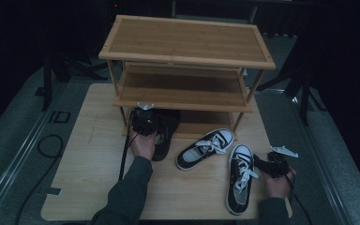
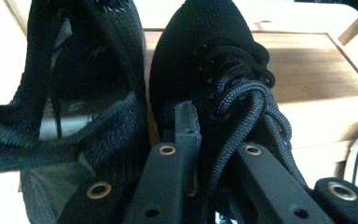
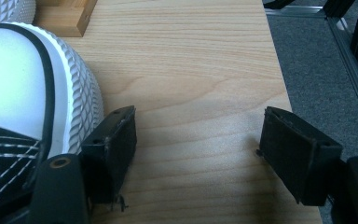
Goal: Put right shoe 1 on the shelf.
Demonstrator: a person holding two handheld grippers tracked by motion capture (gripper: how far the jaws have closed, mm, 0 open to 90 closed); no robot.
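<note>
Black laced shoe (image 2: 205, 56) set toe-first on the bottom shelf (image 1: 206, 124) of the wooden rack (image 1: 187, 61), heel end poking out over the table (image 1: 89, 178). Just beside it, side by side, second black shoe (image 2: 88, 70), collar slumped open: apparently being lined up as a pair for storing.

Left gripper (image 2: 219, 140) low over the laced shoe's tongue, jaws a narrow gap apart with the bunched laces running between them. Cannot tell whether the pads press on the laces or merely straddle them. Probably gripped there because the knot gives a handle for sliding the shoe inward.

Farther out, 2 black-and-white sneakers loose on the table: 1 angled (image 1: 205, 149) near the rack's front, 1 (image 1: 240, 180) pointing toward the rack, close to the right edge. Right gripper (image 3: 198, 154) resting low beside that second sneaker's white toe cap (image 3: 23, 93), jaws spread wide, bare tabletop between them, nothing held. Likely waiting its turn.

In the way: rack's right front leg (image 1: 238, 123) close to the angled sneaker's toe; middle shelf low overhead, so little clearance for lifting shoes on the bottom shelf.
</note>
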